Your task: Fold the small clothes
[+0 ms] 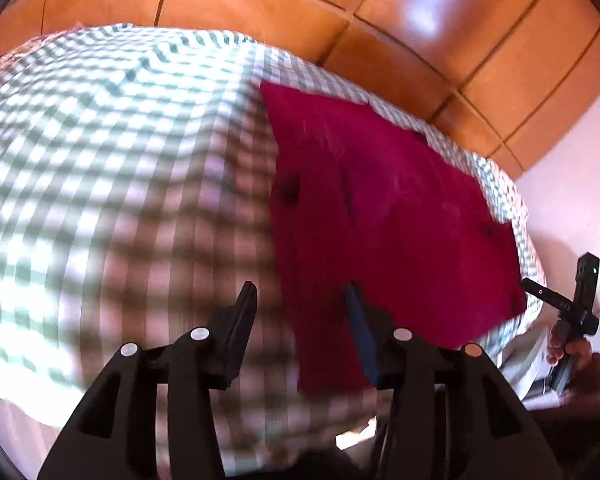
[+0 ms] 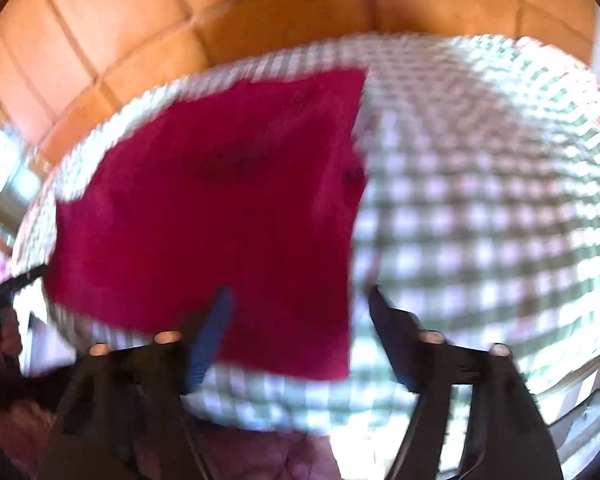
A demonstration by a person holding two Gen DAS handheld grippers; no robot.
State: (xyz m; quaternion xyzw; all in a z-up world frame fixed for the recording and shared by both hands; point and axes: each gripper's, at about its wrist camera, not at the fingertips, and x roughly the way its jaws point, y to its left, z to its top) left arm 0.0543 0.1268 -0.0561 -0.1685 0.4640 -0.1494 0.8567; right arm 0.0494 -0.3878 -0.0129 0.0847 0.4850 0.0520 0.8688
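On the green-and-white checked cloth (image 1: 112, 152) that covers the bench, your crimson garment (image 1: 380, 216) lies spread flat, close to the far edge where the orange tiled floor (image 1: 260, 4) shows beyond. From your left wrist view the garment sits right of centre, its straight left edge running down toward your left gripper (image 1: 300, 300). That gripper's fingers stand apart with nothing between them — the left finger is over bare checked cloth, the right one over the near part of the garment, and neither is pinching any fabric.

From the right wrist view the picture is smeared, but the same garment (image 2: 220, 216) fills the left half and checked cloth (image 2: 480, 208) the right. Your right gripper (image 2: 300, 300) also has its fingers well apart and empty; the left finger shows over the garment's near edge, the right finger over the cloth just beside the garment's right edge, so that the edge falls between them. Whether either finger touches the fabric is not clear through the blur.

Each gripper shows in the other's view — your right hand (image 1: 576, 352) holds its tool at the far right of the left view, beyond the garment's corner, and your left hand (image 2: 0, 340) appears at the far left of the right view. Both tools hang off the near side of the bench.
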